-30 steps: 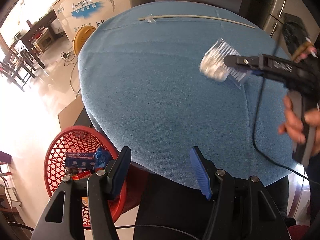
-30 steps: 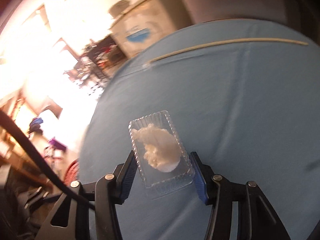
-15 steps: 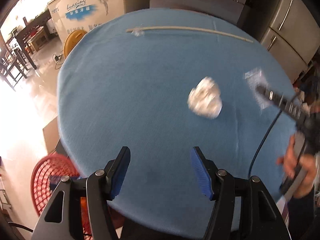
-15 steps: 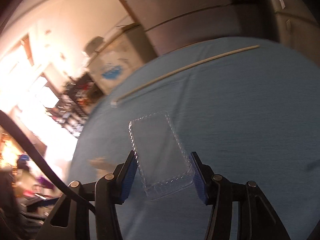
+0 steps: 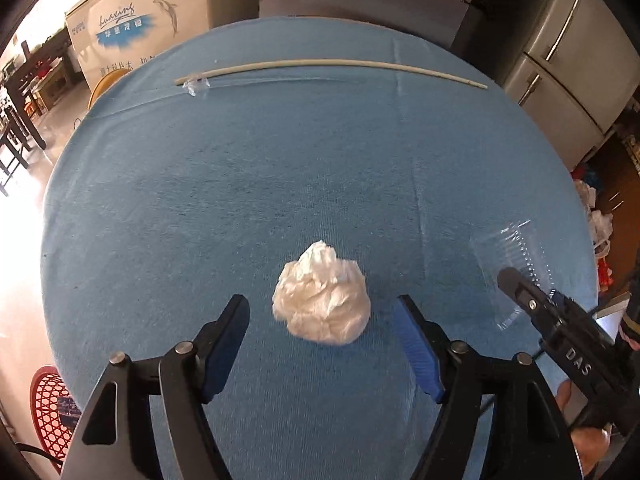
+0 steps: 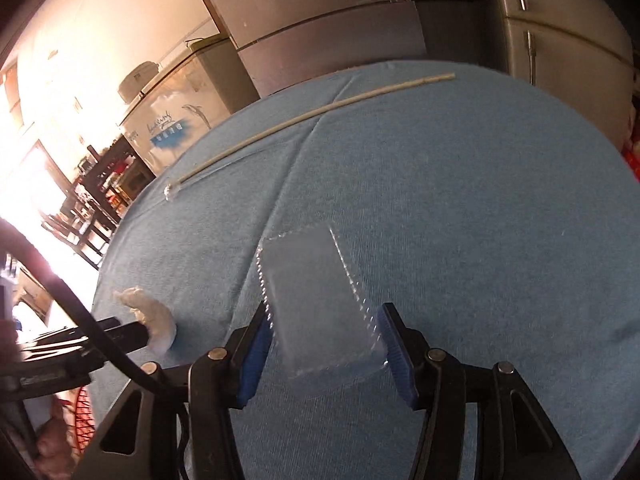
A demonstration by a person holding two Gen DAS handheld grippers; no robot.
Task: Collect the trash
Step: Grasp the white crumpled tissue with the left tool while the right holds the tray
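Observation:
A crumpled white tissue wad (image 5: pixel 322 294) lies on the round blue table (image 5: pixel 280 152). My left gripper (image 5: pixel 322 344) is open, its fingers on either side of the wad and just short of it. The wad also shows in the right wrist view (image 6: pixel 150 318). My right gripper (image 6: pixel 324 350) is shut on a clear plastic tray (image 6: pixel 316 300), which is empty and held over the table's right side; the tray shows in the left wrist view (image 5: pixel 516 268).
A long pale stick (image 5: pixel 332 67) with a bit of clear wrapper (image 5: pixel 195 85) at its left end lies across the far side. A red trash basket (image 5: pixel 50 404) stands on the floor at lower left. Freezers and steel cabinets stand behind the table.
The tissue wad has dropped out of the tray onto the table. My right gripper has carried the empty tray to the right. My left gripper has moved from the basket up to the wad.

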